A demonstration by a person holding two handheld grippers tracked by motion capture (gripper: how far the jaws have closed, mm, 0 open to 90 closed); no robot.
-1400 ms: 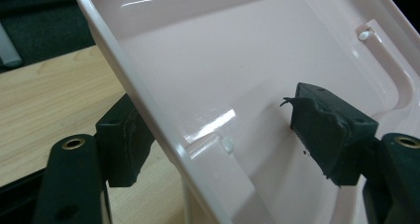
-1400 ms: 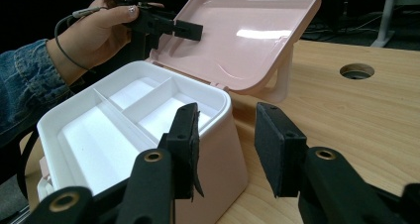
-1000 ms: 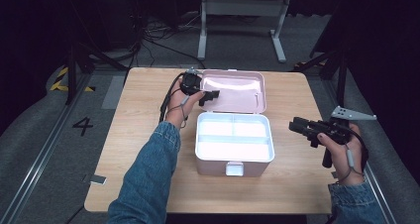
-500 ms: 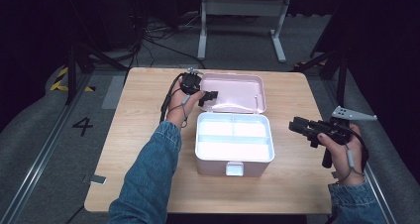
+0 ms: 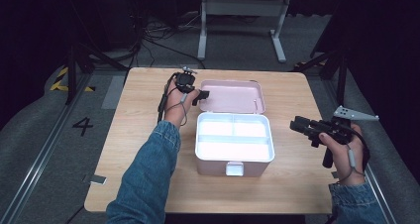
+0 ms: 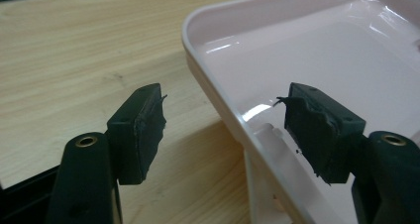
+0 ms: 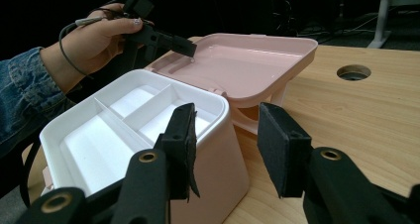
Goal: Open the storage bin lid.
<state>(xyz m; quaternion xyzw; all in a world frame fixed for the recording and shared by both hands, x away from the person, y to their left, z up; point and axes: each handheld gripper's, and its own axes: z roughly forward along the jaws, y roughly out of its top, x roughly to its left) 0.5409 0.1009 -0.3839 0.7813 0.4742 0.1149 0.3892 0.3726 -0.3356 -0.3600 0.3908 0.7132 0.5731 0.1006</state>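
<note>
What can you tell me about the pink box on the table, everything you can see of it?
The pink box looks like glossy plastic and stands open near the middle of the wooden table. Its lid is swung fully back and lies flat behind it, hinged at the rear edge. Inside sits a white tray split into three compartments, two small and one long, all empty. A white latch hangs on the front wall. The left gripper has its open jaws straddling the lid's rim; contact can't be told.
</note>
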